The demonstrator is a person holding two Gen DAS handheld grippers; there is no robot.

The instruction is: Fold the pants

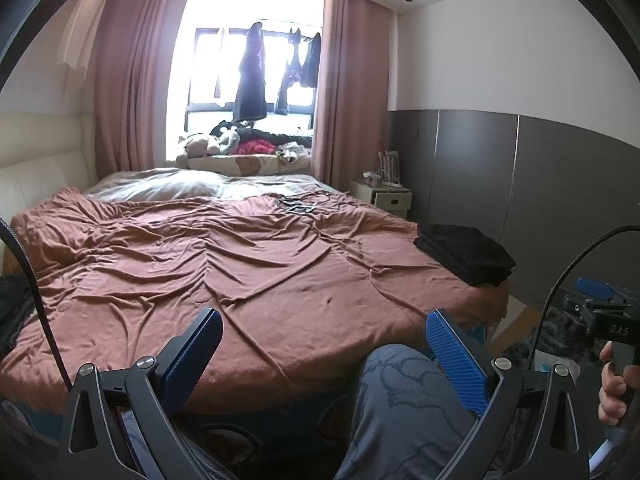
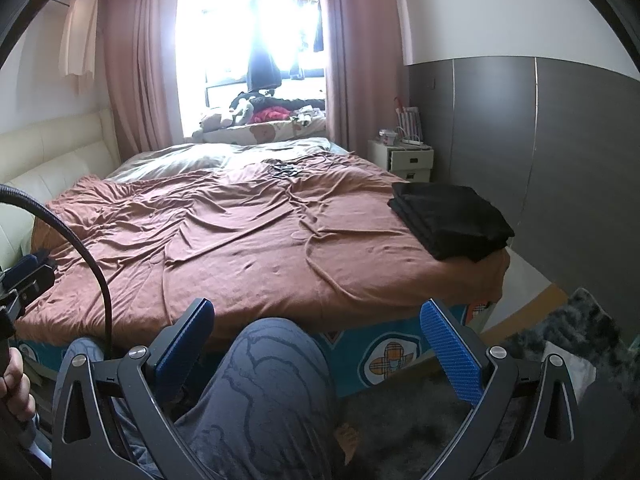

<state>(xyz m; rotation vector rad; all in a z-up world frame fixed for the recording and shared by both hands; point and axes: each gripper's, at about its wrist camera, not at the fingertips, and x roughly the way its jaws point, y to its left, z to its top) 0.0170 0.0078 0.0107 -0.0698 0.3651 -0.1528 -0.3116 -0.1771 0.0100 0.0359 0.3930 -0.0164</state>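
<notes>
A stack of folded black pants [image 1: 466, 254] [image 2: 452, 220] lies on the right front corner of the bed with the brown cover [image 1: 240, 264] [image 2: 224, 240]. My left gripper [image 1: 324, 324] is held open at the foot of the bed, with nothing between its blue pads. My right gripper [image 2: 318, 312] is open too and empty, held low before the bed's edge. Both are well short of the black stack, which lies ahead and to the right. A dark garment [image 1: 12, 308] shows at the left edge of the left wrist view.
The person's knee in grey patterned trousers [image 1: 404, 400] [image 2: 272, 380] sits between the fingers in both views. A white nightstand [image 2: 404, 160] stands by the grey wall panels. Plush toys and clothes crowd the window sill [image 1: 240, 148]. A small dark item [image 1: 298, 206] lies mid-bed. A dark rug [image 2: 560, 340] covers the floor.
</notes>
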